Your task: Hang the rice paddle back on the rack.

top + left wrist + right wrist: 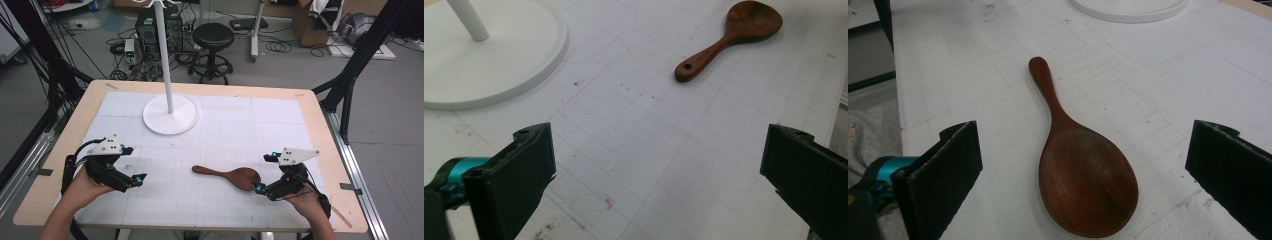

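A dark brown wooden rice paddle (230,176) lies flat on the white gridded mat, its handle pointing left. My right gripper (264,172) stands open just to the right of its broad end. In the right gripper view the paddle (1083,170) lies between and ahead of the two wide-apart black jaws, handle pointing away, with nothing gripped. My left gripper (135,163) is open near the mat's left side, well apart from the paddle. In the left gripper view the paddle (734,35) lies far off at the upper right, beyond the spread jaws.
A white stand with a round base (170,114) and a thin upright pole (164,50) stands at the back centre of the mat (225,130). The base (489,55) is ahead-left of the left gripper. The wooden table edge (330,150) borders the mat.
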The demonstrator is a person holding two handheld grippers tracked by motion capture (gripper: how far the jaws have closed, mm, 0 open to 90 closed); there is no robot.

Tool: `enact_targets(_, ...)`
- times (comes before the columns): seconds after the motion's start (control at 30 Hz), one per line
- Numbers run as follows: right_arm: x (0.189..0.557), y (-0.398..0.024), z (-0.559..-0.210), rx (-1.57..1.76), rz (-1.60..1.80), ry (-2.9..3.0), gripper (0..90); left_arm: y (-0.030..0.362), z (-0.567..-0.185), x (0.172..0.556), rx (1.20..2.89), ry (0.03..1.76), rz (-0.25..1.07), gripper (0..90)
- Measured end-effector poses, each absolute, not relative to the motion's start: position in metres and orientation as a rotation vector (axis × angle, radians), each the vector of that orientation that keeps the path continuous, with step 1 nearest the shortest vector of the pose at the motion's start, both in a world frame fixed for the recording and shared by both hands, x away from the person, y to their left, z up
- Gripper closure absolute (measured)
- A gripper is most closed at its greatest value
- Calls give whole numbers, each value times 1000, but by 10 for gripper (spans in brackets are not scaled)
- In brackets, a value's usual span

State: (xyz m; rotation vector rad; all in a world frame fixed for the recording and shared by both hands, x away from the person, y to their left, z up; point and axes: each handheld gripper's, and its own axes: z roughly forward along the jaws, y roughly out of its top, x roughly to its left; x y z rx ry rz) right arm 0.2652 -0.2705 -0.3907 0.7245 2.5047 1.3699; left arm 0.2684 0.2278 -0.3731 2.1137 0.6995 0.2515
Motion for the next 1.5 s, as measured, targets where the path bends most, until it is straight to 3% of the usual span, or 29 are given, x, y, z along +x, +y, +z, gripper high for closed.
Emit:
enact_targets(0.77,266,-281,-381,701,1311,2541,9,230,-373,265,2095,697,253,18)
enact_targets(1.5,277,-265,-366,579,1123,2702,9,232,-373,265,2092,693,253,18)
